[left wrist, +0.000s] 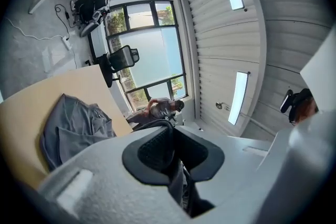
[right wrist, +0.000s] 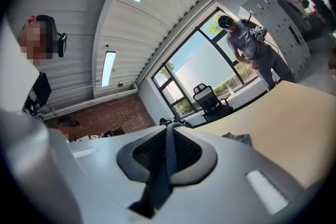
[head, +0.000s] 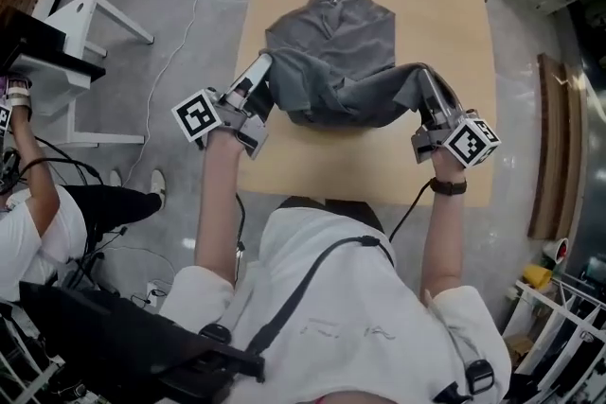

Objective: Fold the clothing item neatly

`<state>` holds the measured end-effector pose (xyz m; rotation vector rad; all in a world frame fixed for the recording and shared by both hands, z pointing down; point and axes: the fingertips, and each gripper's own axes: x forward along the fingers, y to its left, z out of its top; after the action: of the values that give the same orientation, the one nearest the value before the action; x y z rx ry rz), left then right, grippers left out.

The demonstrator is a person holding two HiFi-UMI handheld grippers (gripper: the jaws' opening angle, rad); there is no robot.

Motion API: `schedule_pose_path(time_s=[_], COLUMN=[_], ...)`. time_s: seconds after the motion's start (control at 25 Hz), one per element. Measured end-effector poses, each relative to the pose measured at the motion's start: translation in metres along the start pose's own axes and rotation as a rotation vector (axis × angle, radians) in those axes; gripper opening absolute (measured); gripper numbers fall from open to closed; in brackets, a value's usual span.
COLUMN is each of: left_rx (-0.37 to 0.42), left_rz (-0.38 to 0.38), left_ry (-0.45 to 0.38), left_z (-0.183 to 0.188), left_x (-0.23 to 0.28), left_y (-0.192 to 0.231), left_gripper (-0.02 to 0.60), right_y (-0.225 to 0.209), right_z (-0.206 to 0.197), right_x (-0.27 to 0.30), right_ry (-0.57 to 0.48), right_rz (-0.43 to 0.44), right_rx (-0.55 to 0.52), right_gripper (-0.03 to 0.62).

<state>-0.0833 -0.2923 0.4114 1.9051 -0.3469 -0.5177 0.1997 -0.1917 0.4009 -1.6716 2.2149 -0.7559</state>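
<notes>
A light wooden table [head: 454, 43] carries a grey garment [head: 331, 38], which lies bunched on the wood ahead of both sets of jaws. Its near edge runs into the left gripper [head: 263, 64] and the right gripper [head: 426, 77], both clamped on the cloth, and stretches between them.

Head view steeply down, gripper views close, level (table [head: 454, 43] shared)

White T-shirt [head: 350, 298], dark strap [head: 312, 284], black watch [head: 447, 186]; left gripper [head: 262, 64] and right gripper [head: 425, 77] are grey, black-padded, with marker cubes [head: 201, 116].
</notes>
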Motion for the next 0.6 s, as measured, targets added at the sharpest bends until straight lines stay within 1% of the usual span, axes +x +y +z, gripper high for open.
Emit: schedule_pose_path(time_s=[0.2, 0.28, 0.32, 0.4, 0.48, 0.6], left_rx=[0.005, 0.006, 0.014, 0.029, 0.037, 0.075], left_rz=[0.078, 0.099, 0.121, 0.207, 0.281, 0.332], left_ry=[-0.023, -0.027, -0.021, -0.005, 0.005, 0.009], left_z=[0.040, 0.055, 0.060, 0.068, 0.074, 0.089], left_x=[0.055, 0.076, 0.086, 0.101, 0.112, 0.128], left_y=[0.045, 0.071, 0.087, 0.126, 0.156, 0.181], left_gripper=[0.038, 0.038, 0.038, 0.040, 0.040, 0.040], right_y=[-0.053, -0.078, -0.092, -0.121, -0.143, -0.165], right_z=[0.021, 0.022, 0.019, 0.009, 0.003, 0.002], right_x=[0.058, 0.088, 0.104, 0.135, 0.161, 0.195], right_ry=[0.031, 0.079, 0.116, 0.196, 0.244, 0.272], right_rz=[-0.004, -0.001, -0.001, -0.009, -0.007, 0.007], right_rx=[-0.001, -0.019, -0.039, -0.080, -0.090, -0.103], right_gripper=[0.031, 0.031, 0.031, 0.032, 0.032, 0.032])
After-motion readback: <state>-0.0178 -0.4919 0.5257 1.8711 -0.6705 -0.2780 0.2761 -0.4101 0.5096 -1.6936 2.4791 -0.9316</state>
